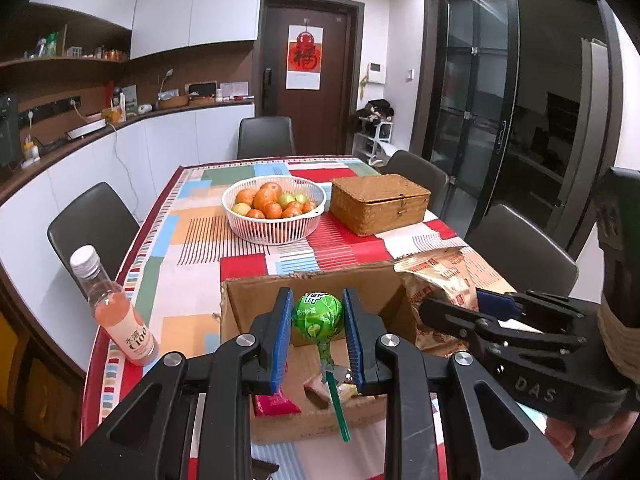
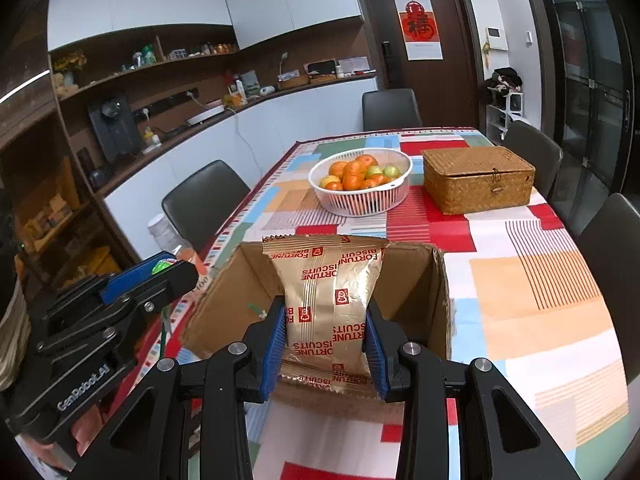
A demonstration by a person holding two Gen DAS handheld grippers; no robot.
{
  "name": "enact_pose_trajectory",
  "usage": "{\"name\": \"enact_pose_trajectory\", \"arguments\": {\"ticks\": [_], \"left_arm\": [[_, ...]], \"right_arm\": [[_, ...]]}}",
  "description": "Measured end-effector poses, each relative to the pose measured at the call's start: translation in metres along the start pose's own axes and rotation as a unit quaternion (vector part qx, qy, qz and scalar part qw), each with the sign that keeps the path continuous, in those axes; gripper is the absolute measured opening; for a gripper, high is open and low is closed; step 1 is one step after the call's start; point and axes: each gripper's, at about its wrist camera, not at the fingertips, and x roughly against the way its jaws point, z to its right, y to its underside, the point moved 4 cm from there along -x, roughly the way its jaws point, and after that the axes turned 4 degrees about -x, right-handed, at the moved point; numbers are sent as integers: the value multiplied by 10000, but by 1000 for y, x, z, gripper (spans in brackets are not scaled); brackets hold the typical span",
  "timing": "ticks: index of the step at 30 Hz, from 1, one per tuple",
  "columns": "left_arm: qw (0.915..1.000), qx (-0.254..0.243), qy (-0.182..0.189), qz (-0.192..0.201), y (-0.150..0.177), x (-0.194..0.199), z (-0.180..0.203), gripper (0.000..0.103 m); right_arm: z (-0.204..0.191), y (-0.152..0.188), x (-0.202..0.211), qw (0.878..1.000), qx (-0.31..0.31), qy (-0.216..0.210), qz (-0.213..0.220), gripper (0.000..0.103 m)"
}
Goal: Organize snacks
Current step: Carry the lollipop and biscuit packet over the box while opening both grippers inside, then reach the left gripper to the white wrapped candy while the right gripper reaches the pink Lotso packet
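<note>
Most of the cardboard box's (image 1: pixel 256 308) floor is hidden behind the fingers; only a red wrapper (image 1: pixel 276 403) and some unclear scraps can be made out in it. A green lollipop (image 1: pixel 317 314) is pinched by the left gripper (image 1: pixel 317 336) above the box. A gold biscuit packet (image 2: pixel 328 304) is clamped by the right gripper (image 2: pixel 326 344) over the same box. A patchwork tablecloth (image 2: pixel 520 280) is spread under a fruit basket (image 2: pixel 360 200), a wicker box (image 2: pixel 476 188) and a pink bottle (image 1: pixel 120 316), which is largely blocked in the right view.

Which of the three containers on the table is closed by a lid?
The woven wicker box has its lid shut; the white fruit basket and the cardboard box stand open.
</note>
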Motion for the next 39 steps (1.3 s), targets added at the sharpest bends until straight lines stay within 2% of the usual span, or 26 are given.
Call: {"name": "enact_pose_trajectory", "arguments": {"ticks": [2,3,4,5,6,8,11,17,24,28,33,39], "left_arm": [[10000,-21,-53,-44,-5,-7,-1,26],[9999,-56,-106,-65,-7,-10,-1,30],[9997,-84,-205,-76,-8,-12,-2,36],[9994,-103,-312,-60,-8,-11,-2,50],[9991,-132,-399,18,-8,-7,-3,55],[9985,-210,-492,80,-3,1,-3,55],[9981,-221,-570,68,6,14,-2,56],[9979,-321,-559,73,30,46,7,56],[9986,-244,-474,16,63,76,16,56],[9988,-203,-400,-171,86,85,18,56],[9977,-272,-479,-401,117,93,19,56],[9962,-191,-419,-739,156,96,15,56]], "right_arm": [[0,-4,-4,10000,16,40,-10,37],[0,-5,-6,10000,15,69,-12,37],[1,-7,-7,10000,-3,88,9,37],[0,-9,-8,9999,-16,112,30,38],[2,-10,-9,9999,-43,164,10,40],[4,-10,-7,9997,-141,198,38,60],[2,-4,1,9995,-49,273,150,60],[-11,18,25,9995,171,104,236,60],[-24,55,47,9991,408,-61,109,60],[-28,78,53,9989,470,-61,-66,60],[-28,110,54,9984,359,-83,-430,60],[-32,150,44,9945,281,-106,-1006,60]]}}
